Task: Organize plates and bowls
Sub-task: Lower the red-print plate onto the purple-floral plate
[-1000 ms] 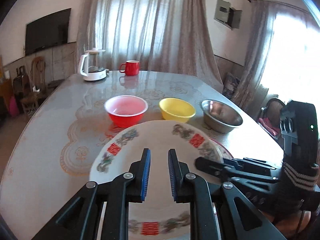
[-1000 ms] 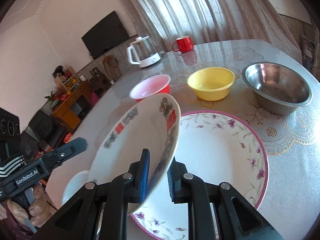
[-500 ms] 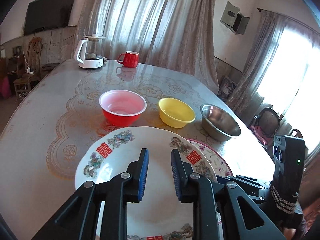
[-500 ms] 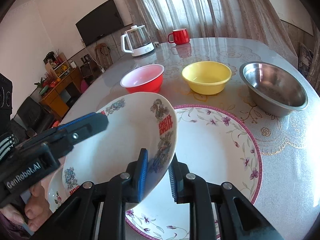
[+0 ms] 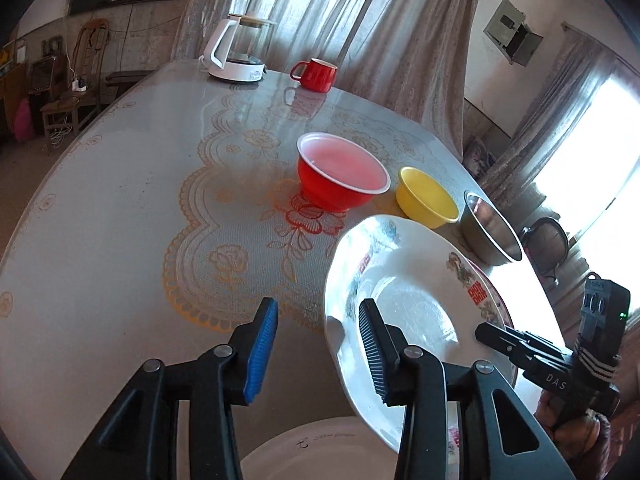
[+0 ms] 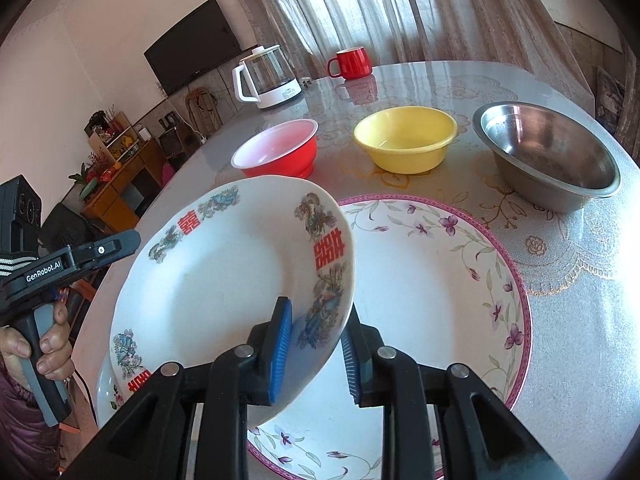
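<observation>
Step in hand: While the right gripper point(image 6: 314, 344) has the rim of the dragon-pattern plate point(image 6: 224, 280) between its fingers, the plate tilts above the pink-rimmed floral plate point(image 6: 448, 280); my reading is that it is being let down onto that larger plate to make a stack.
Right fingers: parted and opening; the blue pad at left looks to touch the rim, the pad at right stands a little off it, so the hold looks nearly released.
Left fingers: the left gripper point(image 5: 316, 344) is partly open and opening, with only bare worktop point(image 5: 120, 208) between the pads; the dragon-pattern plate sits just right of its right finger, not gripped.
Where the task's things are: red bowl point(image 6: 280, 152), yellow bowl point(image 6: 404, 138) and steel bowl point(image 6: 548, 152) stand in a row in the upper half of the right wrist view, behind the plates.
Next move, as I judge it: let the plate settle flat and centred on the floral plate, then back the fingers clear of the rim before turning to the bowls.
Hard to make out: a third white plate point(image 5: 320, 452) is cut off at the bottom edge of the left wrist view; whether the dragon-pattern plate rests on it or on the floral plate I cannot tell, since its lower edge is hidden behind the fingers.
Also present: kettle point(image 6: 266, 76) and red mug point(image 6: 352, 62) at the far side, untouched.
</observation>
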Motion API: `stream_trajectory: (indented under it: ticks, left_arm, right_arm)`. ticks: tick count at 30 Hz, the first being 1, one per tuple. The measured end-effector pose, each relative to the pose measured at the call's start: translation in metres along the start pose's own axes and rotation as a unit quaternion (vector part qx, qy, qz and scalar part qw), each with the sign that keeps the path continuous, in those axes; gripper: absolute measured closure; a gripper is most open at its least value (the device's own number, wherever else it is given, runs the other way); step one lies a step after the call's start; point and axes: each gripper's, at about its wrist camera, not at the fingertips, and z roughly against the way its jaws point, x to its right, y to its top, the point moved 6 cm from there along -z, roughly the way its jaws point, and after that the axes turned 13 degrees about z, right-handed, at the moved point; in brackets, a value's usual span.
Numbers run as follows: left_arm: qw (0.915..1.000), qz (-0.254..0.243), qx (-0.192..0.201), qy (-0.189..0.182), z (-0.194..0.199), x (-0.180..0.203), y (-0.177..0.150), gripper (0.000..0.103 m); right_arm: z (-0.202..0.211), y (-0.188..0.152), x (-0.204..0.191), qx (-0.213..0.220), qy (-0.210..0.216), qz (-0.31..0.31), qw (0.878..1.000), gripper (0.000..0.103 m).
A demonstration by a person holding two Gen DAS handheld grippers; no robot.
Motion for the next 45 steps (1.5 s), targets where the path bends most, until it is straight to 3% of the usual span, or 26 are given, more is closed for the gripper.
stream_trajectory:
  ticks: [3,8,12,20,28,32,35,45]
  left_arm:
    - [0.9997,-0.021,-0.006,-0.008,-0.005,0.014,-0.011,0.072]
    - [0.998,-0.061,0.004,0.02,-0.011,0.034,-0.017,0.08]
    - [0.9967,-0.079,-0.008,0.014,-0.021,0.049,-0.025,0.08]
    - [0.9936,-0.105,-0.039,0.014,-0.044,0.079,-0.04,0.078]
    - [0.9907,-0.122,-0.047,0.037,-0.055,0.09,-0.048,0.072]
    - [0.9895,-0.13,-0.045,0.045,-0.054,0.092,-0.047,0.071]
    - [0.9909,-0.121,-0.047,0.036,-0.053,0.091,-0.046,0.071]
    - [0.9915,-0.113,-0.047,0.042,-0.051,0.088,-0.053,0.071]
  right_arm:
    - [-0.001,-0.001,0.002,-0.001,0.003,-0.006,1.0,0.079]
    - [0.003,-0.005,0.009,0.001,0.006,-0.022,1.0,0.079]
    - [0.016,-0.016,0.022,0.017,0.008,-0.043,0.999,0.081]
    - [0.036,-0.03,0.05,0.021,-0.032,-0.067,0.997,0.081]
    - [0.043,-0.027,0.06,0.014,-0.111,-0.016,0.994,0.08]
    - [0.04,-0.023,0.058,0.013,-0.182,0.029,0.983,0.076]
    - [0.036,-0.022,0.061,0.006,-0.216,0.048,0.975,0.081]
    - [0.032,-0.026,0.059,-0.001,-0.21,0.043,0.977,0.076]
